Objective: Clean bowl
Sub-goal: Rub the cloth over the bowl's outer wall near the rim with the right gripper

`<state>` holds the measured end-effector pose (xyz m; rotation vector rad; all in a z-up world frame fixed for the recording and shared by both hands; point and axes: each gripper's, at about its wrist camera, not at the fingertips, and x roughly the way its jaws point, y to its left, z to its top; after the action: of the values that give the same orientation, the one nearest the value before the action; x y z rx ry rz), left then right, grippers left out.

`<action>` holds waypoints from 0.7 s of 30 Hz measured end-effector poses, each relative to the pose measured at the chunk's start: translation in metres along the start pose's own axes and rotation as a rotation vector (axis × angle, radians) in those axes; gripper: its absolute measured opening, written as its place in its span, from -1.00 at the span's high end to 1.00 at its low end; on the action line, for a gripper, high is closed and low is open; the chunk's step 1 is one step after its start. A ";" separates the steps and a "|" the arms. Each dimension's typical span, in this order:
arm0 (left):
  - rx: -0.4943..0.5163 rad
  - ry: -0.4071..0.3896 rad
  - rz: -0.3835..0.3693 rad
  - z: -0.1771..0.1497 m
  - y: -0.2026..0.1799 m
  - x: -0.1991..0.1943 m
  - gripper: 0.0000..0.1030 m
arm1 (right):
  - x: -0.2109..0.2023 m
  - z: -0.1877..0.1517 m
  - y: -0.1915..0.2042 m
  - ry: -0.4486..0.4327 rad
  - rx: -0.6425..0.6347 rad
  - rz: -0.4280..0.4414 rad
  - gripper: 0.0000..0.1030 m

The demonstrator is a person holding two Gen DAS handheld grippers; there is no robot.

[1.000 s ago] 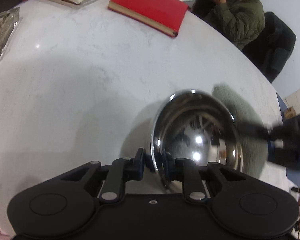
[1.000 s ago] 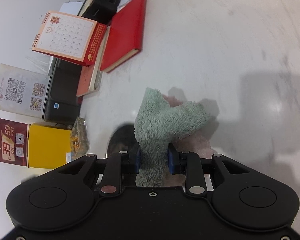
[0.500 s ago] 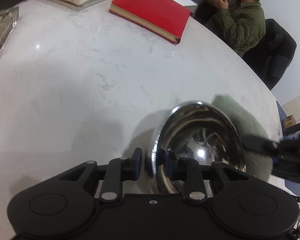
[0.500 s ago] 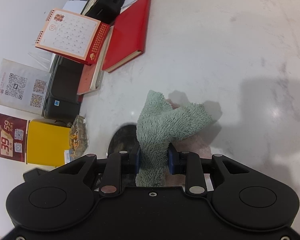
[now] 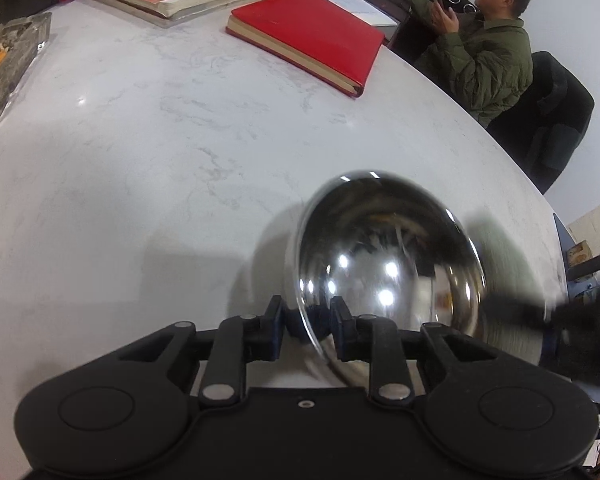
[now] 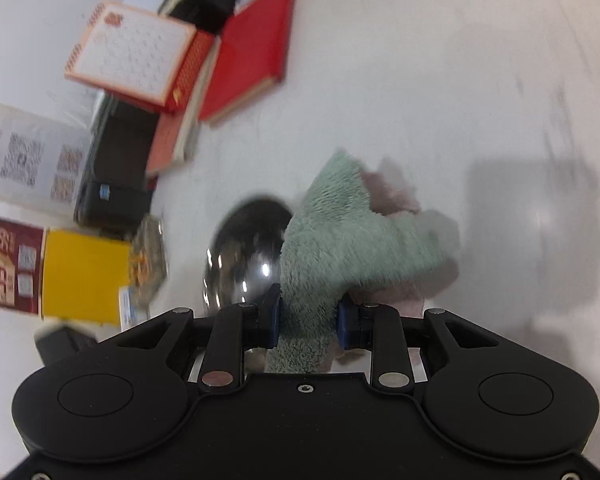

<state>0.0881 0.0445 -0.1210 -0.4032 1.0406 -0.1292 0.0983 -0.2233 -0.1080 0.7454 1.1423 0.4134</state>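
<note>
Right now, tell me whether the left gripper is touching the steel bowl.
Touching. The left wrist view shows the left gripper with its pads clamped on the rim of the steel bowl, one inside, one outside.

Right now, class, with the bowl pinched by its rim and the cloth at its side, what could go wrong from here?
1. The left gripper holds the steel bowl only by its thin, slick rim, tilted; a wiping push could twist it loose.
2. The green cloth in the right gripper hangs bunched, so it may drag on the marble table rather than wipe.
3. A dropped bowl could roll toward the red book.
</note>
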 end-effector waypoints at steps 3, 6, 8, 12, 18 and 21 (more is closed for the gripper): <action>0.015 -0.003 0.006 0.000 -0.002 0.000 0.56 | 0.001 0.000 -0.003 -0.023 0.014 0.002 0.49; 0.026 -0.003 0.006 -0.001 -0.004 0.000 0.55 | 0.003 -0.030 -0.018 0.026 0.068 0.040 0.49; 0.034 -0.001 0.006 -0.001 -0.005 0.000 0.55 | 0.005 -0.045 -0.025 0.049 0.111 0.079 0.49; 0.041 0.011 0.022 0.000 -0.009 0.002 0.51 | 0.005 -0.024 -0.023 0.015 0.067 0.066 0.49; 0.041 0.019 0.068 0.001 -0.019 0.003 0.44 | -0.002 0.011 -0.034 -0.017 0.072 0.133 0.49; 0.048 0.025 0.099 0.002 -0.026 0.005 0.38 | 0.001 0.001 -0.039 0.038 0.042 0.157 0.45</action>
<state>0.0946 0.0201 -0.1144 -0.3060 1.0781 -0.0704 0.0970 -0.2494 -0.1364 0.8704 1.1346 0.5388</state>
